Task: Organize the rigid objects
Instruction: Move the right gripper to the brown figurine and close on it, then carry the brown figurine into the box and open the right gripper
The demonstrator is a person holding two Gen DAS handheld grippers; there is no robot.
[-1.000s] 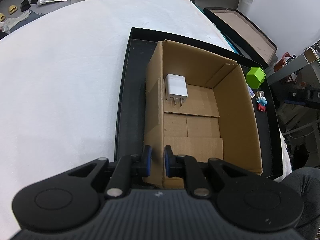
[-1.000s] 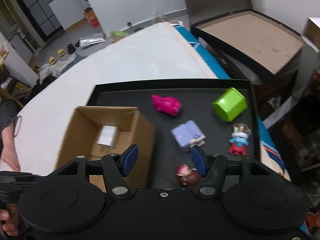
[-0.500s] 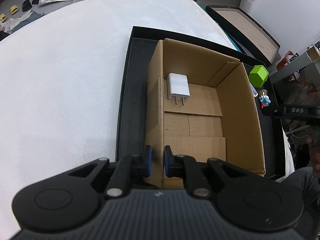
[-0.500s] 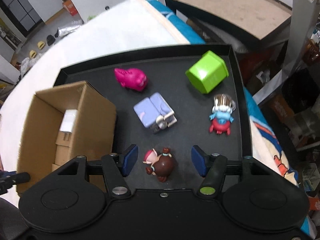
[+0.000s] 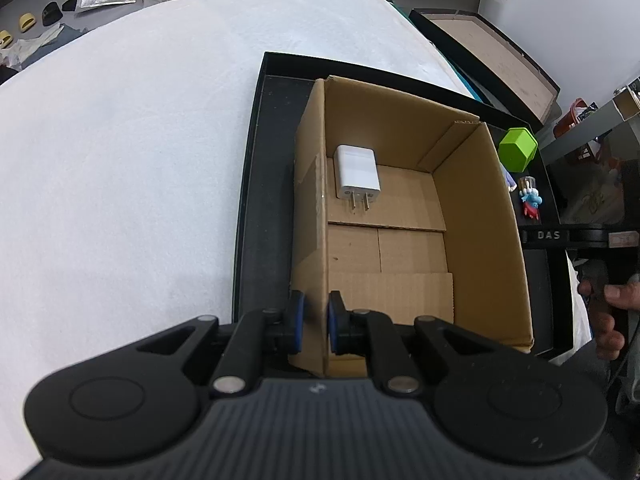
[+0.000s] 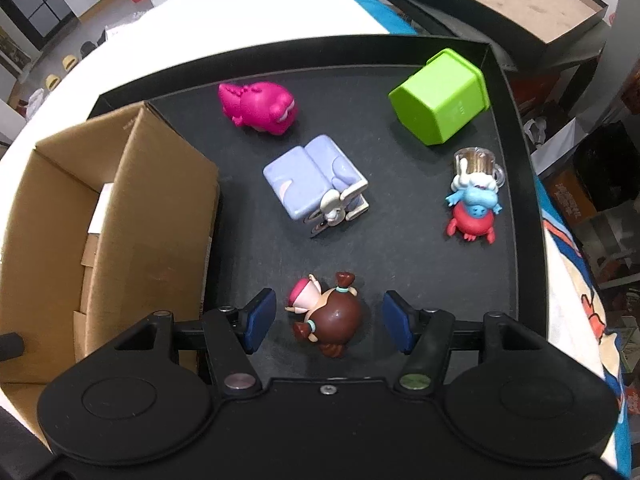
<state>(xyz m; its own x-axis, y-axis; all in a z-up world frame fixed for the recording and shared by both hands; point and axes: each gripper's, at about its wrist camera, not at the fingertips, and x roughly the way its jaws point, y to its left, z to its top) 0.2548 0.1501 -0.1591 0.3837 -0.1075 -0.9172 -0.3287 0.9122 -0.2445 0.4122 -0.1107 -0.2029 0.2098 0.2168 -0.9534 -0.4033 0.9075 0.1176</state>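
A cardboard box (image 5: 484, 240) stands in a black tray (image 5: 256, 184); a white charger (image 5: 357, 171) lies inside. My left gripper (image 5: 316, 322) is shut on the box's near left wall. In the right wrist view my right gripper (image 6: 327, 322) is open, its fingers either side of a brown-haired doll figure (image 6: 326, 322) lying on the tray (image 6: 508, 92). Farther on lie a purple toy (image 6: 314, 182), a pink toy (image 6: 260, 108), a green cup (image 6: 440, 96) on its side and a blue-and-red figure (image 6: 474, 200). The box (image 6: 152, 216) is at the left.
The tray sits on a white padded table (image 5: 120, 152). Another dark tray with a brown board (image 5: 492, 48) lies beyond the table's right edge. A hand (image 5: 604, 320) holding the other gripper shows at the right. Clutter lies on the floor beyond.
My right gripper has moved forward and down over the tray, so the doll figure now lies between its open fingers. My left gripper has stayed shut on the box wall.
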